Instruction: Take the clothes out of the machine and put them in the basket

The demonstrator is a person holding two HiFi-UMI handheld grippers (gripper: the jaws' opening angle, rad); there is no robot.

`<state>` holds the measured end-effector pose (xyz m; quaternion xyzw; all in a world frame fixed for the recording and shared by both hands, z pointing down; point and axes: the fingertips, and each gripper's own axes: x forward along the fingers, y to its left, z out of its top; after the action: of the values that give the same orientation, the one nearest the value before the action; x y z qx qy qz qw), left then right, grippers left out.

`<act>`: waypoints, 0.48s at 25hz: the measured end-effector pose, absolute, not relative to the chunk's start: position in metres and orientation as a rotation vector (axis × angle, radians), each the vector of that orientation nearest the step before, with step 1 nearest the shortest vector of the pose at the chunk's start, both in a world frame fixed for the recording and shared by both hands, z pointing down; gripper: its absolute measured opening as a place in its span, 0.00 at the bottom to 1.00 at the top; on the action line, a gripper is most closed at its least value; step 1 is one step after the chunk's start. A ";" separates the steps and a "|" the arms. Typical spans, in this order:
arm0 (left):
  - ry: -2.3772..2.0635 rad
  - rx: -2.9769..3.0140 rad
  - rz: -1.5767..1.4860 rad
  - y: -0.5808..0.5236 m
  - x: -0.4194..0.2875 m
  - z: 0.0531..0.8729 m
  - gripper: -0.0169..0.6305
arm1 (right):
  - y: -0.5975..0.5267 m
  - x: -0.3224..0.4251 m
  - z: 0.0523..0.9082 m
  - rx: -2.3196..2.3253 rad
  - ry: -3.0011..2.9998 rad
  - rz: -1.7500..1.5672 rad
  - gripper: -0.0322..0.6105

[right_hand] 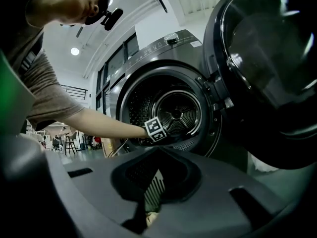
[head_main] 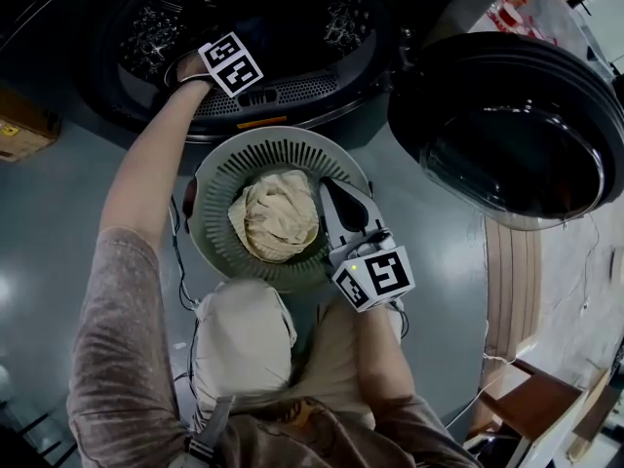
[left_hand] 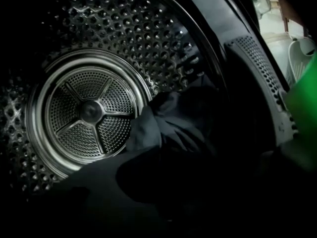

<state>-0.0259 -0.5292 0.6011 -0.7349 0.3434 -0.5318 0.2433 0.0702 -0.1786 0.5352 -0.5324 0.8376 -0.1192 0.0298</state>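
My left arm reaches into the dryer drum (head_main: pixel 263 8); only the left gripper's marker cube (head_main: pixel 231 63) shows at the opening. Inside, a dark garment (left_hand: pixel 163 128) lies heaped on the drum floor right in front of the left gripper. Its jaws are lost in the dark and read as shut on that cloth. The round slatted basket (head_main: pixel 219 178) stands on the floor below the opening, with a beige garment (head_main: pixel 278 214) bundled in it. My right gripper (head_main: pixel 330 191) rests at the basket's right side, shut on its rim (right_hand: pixel 154 190).
The round dryer door (head_main: pixel 517 130) hangs open to the right of the basket. The perforated drum's back wall (left_hand: pixel 86 110) is bare metal. A cardboard box (head_main: pixel 19 130) sits on the floor at left, and wooden furniture (head_main: pixel 531 398) stands at lower right.
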 end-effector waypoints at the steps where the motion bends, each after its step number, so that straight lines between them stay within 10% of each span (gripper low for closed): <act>1: 0.954 -2.016 -1.431 -0.528 -0.026 0.597 0.05 | -0.178 0.070 0.535 -1.642 2.587 -0.364 0.05; 12: 1.011 -2.277 -1.149 -0.442 -0.004 0.537 0.05 | -0.174 0.080 0.534 -1.661 2.619 -0.329 0.05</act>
<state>-0.0038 -0.4415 0.5370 -0.8135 0.3611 -0.4106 0.1979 0.0801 -0.1742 0.5342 -0.5326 0.8396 -0.1056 0.0115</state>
